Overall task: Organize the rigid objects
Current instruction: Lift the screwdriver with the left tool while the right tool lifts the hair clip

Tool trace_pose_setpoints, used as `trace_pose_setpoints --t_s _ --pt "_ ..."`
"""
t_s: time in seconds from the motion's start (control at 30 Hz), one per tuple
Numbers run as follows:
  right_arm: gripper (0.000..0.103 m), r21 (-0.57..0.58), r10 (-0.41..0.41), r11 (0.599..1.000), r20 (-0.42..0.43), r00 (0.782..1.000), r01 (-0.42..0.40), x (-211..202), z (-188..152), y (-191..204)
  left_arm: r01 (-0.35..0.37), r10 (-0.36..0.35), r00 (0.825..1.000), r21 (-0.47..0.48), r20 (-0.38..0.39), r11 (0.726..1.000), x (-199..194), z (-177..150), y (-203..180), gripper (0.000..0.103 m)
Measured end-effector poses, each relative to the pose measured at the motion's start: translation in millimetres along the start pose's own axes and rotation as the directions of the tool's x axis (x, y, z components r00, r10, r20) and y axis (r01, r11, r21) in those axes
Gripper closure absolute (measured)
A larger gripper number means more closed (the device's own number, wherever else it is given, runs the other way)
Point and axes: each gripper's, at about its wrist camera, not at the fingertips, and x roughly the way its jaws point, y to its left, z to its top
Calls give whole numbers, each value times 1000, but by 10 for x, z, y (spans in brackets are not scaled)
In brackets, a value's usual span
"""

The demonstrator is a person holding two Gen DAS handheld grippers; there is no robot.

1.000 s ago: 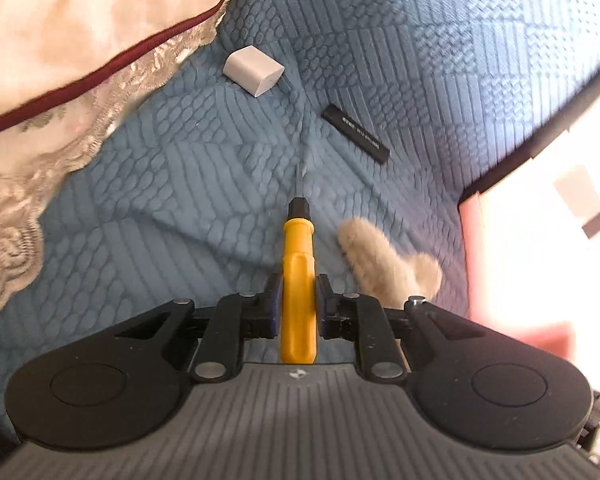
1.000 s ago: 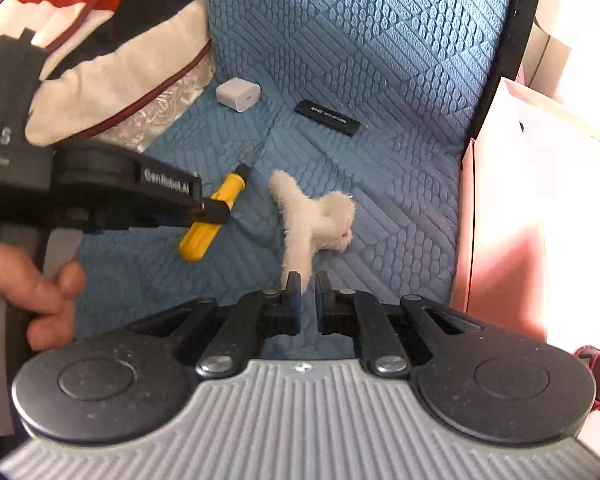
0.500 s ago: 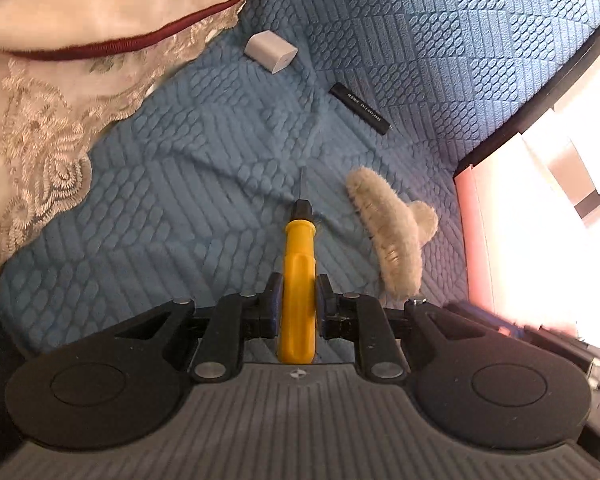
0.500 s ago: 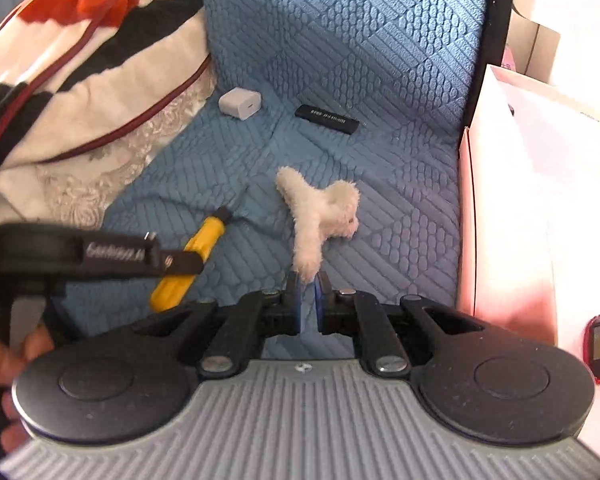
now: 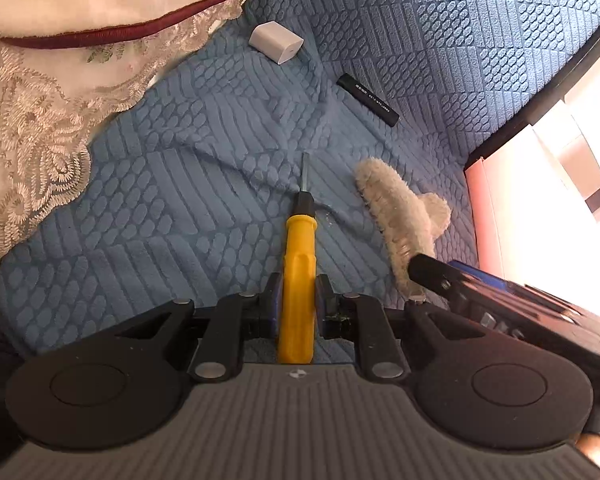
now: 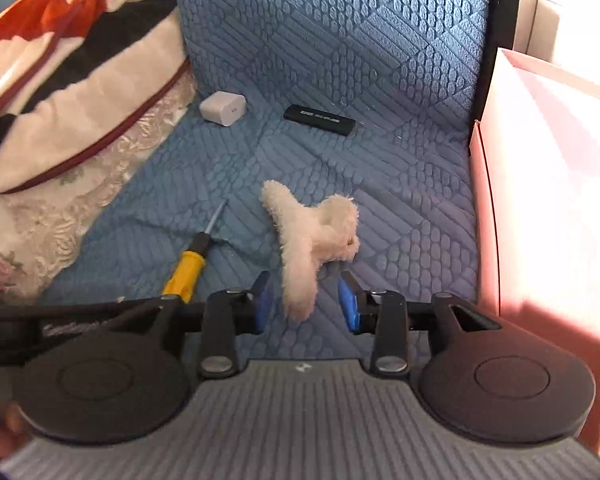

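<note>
Left tongs (image 5: pixel 297 306) gripped the screwdriver (image 5: pixel 298 276). Right tongs (image 6: pixel 305 300) had just been opening around the clip (image 6: pixel 312 240), untouched; its fluffy cover might slip when squeezed.

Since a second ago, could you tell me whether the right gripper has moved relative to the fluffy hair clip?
Yes. The right gripper has closed in on the fluffy hair clip, which lies where it was below the black stick. Its jaws have just been opening and now straddle the clip's near end.
</note>
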Motion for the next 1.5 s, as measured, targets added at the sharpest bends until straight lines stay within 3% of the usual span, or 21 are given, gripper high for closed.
trace_pose_setpoints --t_s 0.1,0.13,0.17,0.3,0.57,0.77,0.9,0.97,1.13,1.33,1.5 --pt "72 8 -7 1000 -8 1000 7 93 -2 -12 -1 1 1000 -13 -11 1000 14 13 17 83" --pt "86 11 -6 1000 -17 1000 6 110 -11 -10 -2 2 1000 -22 -24 1000 27 28 30 82" --pt "88 8 -11 1000 -25 1000 12 112 -19 -1 7 -8 999 -30 -34 1000 34 44 44 82" --pt "89 -48 -60 997 -25 998 59 30 -76 87 34 -37 997 -43 -73 998 37 90 65 82" --pt "89 -60 -45 997 -70 997 41 -269 -279 128 66 -78 993 -133 -88 989 64 126 147 74" --pt "87 -28 -18 999 -90 996 15 -318 -392 111 59 -70 994 -131 -80 990 65 114 123 74" --pt "79 -10 -38 999 -94 995 38 -279 -360 57 57 -67 995 -125 -78 991 81 122 118 74" --pt "60 15 -57 998 -97 994 59 -260 -338 13 55 -64 995 -115 -75 992 87 123 108 74" --pt "35 36 -70 997 -96 993 74 -163 -228 -79 31 -36 997 -68 -67 997 108 156 58 74" --pt "34 -16 -92 996 -76 993 91 -37 -151 -51 20 -22 998 -34 -63 999 130 173 29 74" --pt "38 3 -20 1000 -62 998 20 18 -115 -30 16 -16 998 -10 -63 1000 139 166 0 74"
